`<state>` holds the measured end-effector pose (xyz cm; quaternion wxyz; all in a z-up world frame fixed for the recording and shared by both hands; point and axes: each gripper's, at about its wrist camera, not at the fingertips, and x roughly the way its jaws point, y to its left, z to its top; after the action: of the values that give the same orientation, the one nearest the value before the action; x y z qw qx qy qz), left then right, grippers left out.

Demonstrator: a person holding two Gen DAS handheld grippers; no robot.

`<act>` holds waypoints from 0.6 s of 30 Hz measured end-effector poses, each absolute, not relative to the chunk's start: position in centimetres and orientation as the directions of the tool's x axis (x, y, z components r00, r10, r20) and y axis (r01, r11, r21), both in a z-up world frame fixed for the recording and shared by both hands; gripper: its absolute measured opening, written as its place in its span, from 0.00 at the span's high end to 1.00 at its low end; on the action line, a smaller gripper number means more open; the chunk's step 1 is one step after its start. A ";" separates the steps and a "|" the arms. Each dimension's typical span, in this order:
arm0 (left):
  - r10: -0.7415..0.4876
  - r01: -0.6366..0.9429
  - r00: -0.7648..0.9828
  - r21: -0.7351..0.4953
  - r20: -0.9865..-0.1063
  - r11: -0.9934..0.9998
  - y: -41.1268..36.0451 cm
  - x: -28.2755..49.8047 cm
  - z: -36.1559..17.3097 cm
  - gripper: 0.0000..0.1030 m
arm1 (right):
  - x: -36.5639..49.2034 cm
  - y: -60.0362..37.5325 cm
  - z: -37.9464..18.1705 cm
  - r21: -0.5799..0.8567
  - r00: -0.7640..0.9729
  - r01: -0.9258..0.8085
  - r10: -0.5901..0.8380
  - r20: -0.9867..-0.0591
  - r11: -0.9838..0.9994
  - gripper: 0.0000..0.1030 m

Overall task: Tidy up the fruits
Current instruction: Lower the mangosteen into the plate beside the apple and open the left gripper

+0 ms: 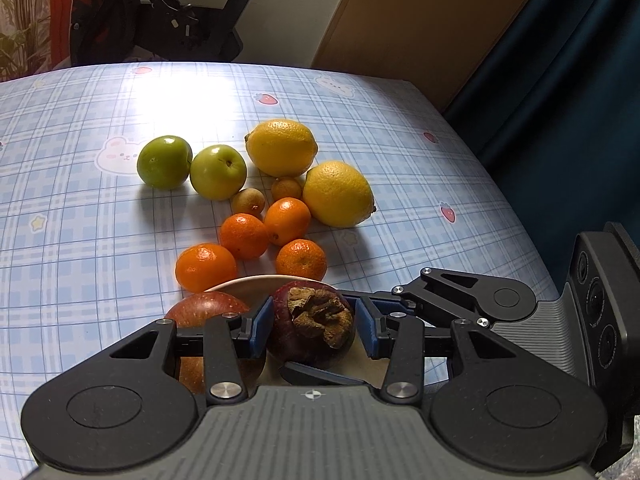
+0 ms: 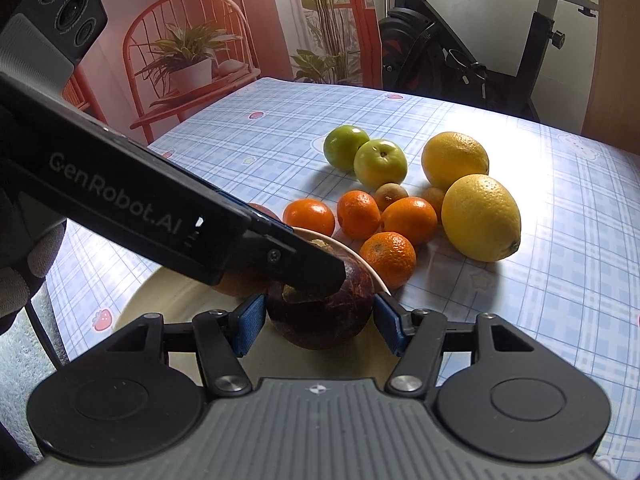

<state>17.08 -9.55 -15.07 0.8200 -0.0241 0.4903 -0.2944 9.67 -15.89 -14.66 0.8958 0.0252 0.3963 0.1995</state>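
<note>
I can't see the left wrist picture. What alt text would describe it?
The left gripper has its blue pads either side of a dark mangosteen over a pale plate, beside a red apple. Beyond, on the checked tablecloth, lie mandarins, two lemons and two green apples.

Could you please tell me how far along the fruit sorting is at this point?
Done: a red apple lies on the plate. In hand: the mangosteen sits at the plate between the jaws of both the left gripper and right gripper; which one grips it is unclear. Left: four mandarins, two lemons, two green apples and two small brown fruits lie loose on the tablecloth.
</note>
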 end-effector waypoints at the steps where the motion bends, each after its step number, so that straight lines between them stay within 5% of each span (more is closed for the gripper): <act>1: -0.504 0.458 0.348 -0.325 -0.791 0.827 -9.5 17.1 -15.0 0.55 | 9.7 -15.8 -14.7 0.203 0.609 -0.337 0.377 -0.697 0.919 0.40; 18: -0.478 0.437 0.377 -0.303 -0.793 0.847 -9.0 17.4 -14.6 0.53 | 9.9 -15.5 -14.9 0.204 0.624 -0.335 0.378 -0.684 0.920 0.39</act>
<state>17.40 -8.96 -14.64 0.8294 -0.0215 0.4853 -0.2758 9.87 -15.50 -14.94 0.9007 0.0284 0.3858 0.1979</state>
